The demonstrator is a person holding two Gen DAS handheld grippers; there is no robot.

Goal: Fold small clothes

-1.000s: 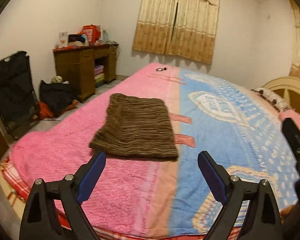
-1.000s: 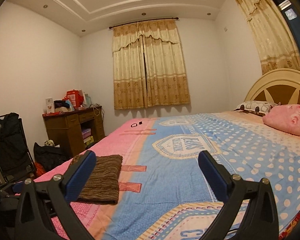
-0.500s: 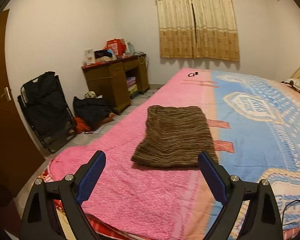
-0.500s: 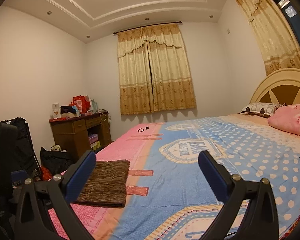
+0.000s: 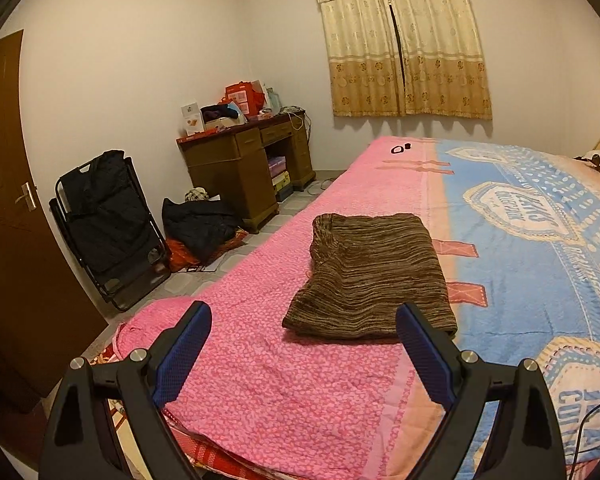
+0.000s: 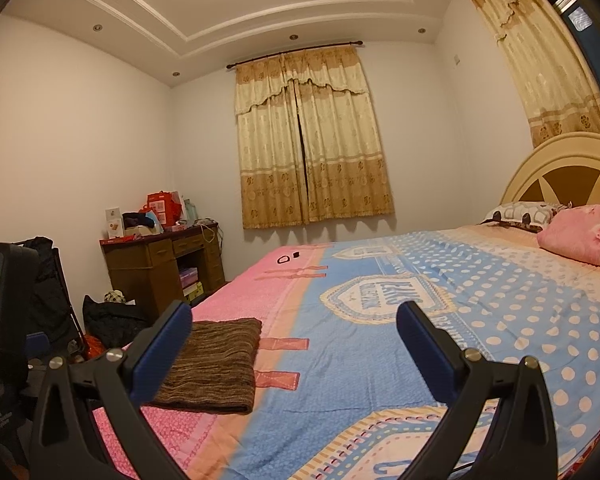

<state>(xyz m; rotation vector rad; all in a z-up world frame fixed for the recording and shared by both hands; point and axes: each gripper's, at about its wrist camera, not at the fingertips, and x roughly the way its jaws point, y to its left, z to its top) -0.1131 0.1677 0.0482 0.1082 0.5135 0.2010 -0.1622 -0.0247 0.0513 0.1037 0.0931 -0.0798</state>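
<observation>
1. The left gripper [image 5: 303,344] is spread wide with nothing between its jaws; its black plastic arms end in blue pads [image 5: 184,350] with a fine mesh texture.
2. The right gripper [image 6: 294,342] is likewise parted and empty, with the same blue textured pads [image 6: 424,344] on black arms.
3. Just beyond the left gripper lies the folded garment [image 5: 374,276], a rough rectangle of brown ribbed knit with thin lighter stripes, resting flat on the pink part of the bedspread [image 5: 260,360], apart from both grippers.
4. The bedspread is nubby, pink on one side and blue with white dots and crest shapes on the other.
5. Farther off stand a dark wooden desk [image 5: 240,168] piled with boxes, a black folding chair [image 5: 108,224], and beige patterned curtains [image 5: 404,40].
6. In the right wrist view a rounded cream headboard [image 6: 568,172] rises behind a pink pillow [image 6: 588,236].
</observation>
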